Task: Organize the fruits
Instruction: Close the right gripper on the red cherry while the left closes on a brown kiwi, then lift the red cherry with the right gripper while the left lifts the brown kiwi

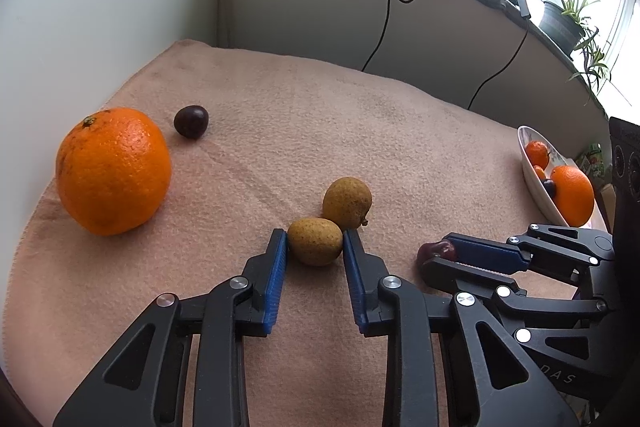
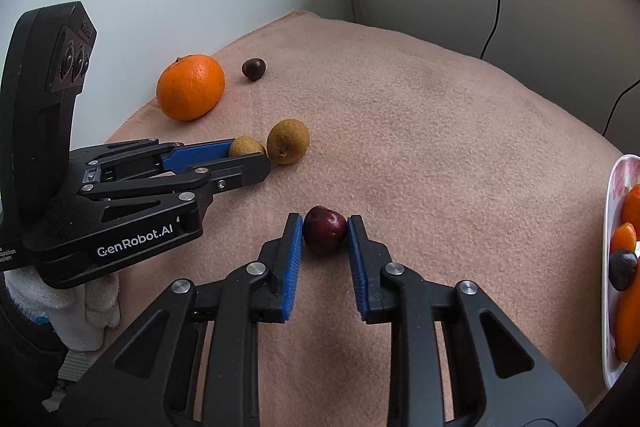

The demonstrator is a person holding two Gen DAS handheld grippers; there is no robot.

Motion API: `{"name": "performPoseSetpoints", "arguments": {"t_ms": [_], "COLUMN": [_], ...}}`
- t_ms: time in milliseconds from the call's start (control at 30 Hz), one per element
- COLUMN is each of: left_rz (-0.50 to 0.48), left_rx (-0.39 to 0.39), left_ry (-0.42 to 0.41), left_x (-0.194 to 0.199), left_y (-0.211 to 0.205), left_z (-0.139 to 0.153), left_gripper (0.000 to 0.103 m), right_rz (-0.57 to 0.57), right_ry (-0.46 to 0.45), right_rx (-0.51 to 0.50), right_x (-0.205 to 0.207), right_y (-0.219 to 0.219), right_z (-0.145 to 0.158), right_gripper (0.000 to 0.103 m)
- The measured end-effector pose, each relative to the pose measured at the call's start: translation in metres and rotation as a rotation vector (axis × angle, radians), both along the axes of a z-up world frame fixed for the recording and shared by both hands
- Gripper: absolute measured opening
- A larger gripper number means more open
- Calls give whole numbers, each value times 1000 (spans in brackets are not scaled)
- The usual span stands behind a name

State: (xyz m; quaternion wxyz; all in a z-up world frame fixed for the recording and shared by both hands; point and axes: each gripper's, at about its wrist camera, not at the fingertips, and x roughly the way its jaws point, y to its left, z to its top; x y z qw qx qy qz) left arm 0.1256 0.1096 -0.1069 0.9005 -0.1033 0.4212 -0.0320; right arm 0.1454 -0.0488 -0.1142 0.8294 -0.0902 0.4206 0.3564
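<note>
My left gripper (image 1: 315,242) is shut on a small tan-brown fruit (image 1: 315,241) resting on the pink blanket (image 1: 400,131); a second tan fruit (image 1: 347,203) touches it just behind. My right gripper (image 2: 325,233) is shut on a dark red cherry-like fruit (image 2: 325,235) on the blanket. A large orange (image 1: 113,171) and a dark cherry (image 1: 191,121) lie at the left. A white plate (image 1: 538,183) at the right holds oranges and a dark fruit. In the right wrist view the left gripper (image 2: 248,153) holds the tan fruit (image 2: 246,146).
A white wall borders the blanket on the left. Black and white cables (image 1: 384,3) hang down the back wall. A windowsill with potted plants (image 1: 572,15) runs along the back right. The plate's rim (image 2: 612,211) sits at the blanket's right edge.
</note>
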Motion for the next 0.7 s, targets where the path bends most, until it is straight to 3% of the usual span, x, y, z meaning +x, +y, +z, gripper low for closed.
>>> {"name": "performPoseSetpoints", "arguments": {"t_ms": [333, 700], "left_rz": [-10, -48], "left_rx": [-10, -25], "left_ry": [-24, -57], "left_x": [-9, -13], "left_y": [-10, -32], "left_z": [11, 25], "left_gripper": [27, 27], "right_rz": [-36, -109], "right_ry": [-25, -49], "right_rx": [43, 86], "right_x": [-8, -16], "right_y": [-18, -67], "right_z": [18, 38], "right_gripper": [24, 24]}}
